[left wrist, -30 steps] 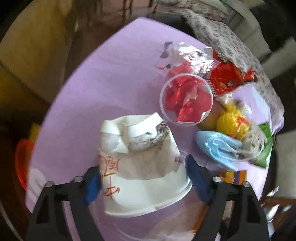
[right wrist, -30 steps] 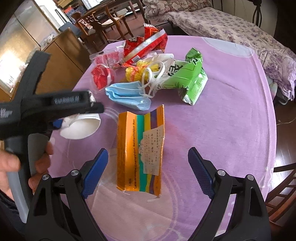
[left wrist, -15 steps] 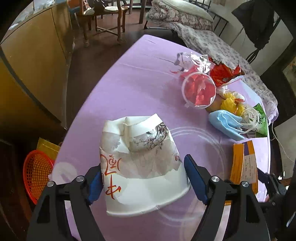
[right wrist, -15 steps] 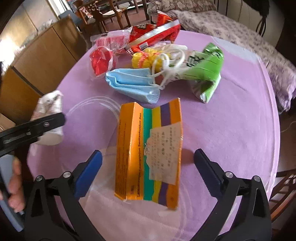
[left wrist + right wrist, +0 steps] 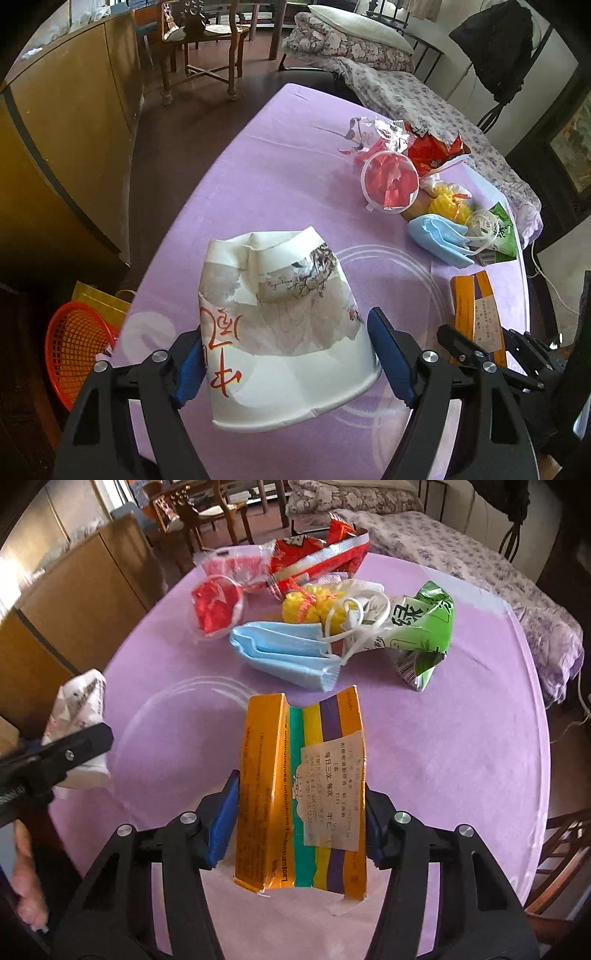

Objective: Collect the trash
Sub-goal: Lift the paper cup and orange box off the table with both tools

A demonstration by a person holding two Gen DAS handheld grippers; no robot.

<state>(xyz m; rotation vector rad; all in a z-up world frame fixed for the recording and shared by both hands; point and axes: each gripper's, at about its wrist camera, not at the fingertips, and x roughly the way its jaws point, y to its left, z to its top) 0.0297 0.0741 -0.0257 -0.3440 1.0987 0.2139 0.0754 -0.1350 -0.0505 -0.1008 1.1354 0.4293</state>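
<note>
The flattened orange box [image 5: 301, 794] lay on the purple table [image 5: 443, 738], just in front of the blue mask [image 5: 284, 653], and was clamped by the right gripper [image 5: 301, 812], whose jaws had just been closing. A crushed paper cup [image 5: 284, 325], left of the box, was held between the wide-set jaws of the left gripper [image 5: 288, 360].

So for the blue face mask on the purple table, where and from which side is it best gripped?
Probably pinch the blue face mask across its folded pleated body, coming from above on its near left side. It lies flat and soft on the purple table, so the layers should bunch between the fingers. Its right end is tangled in white ear loops against the green packet.
</note>
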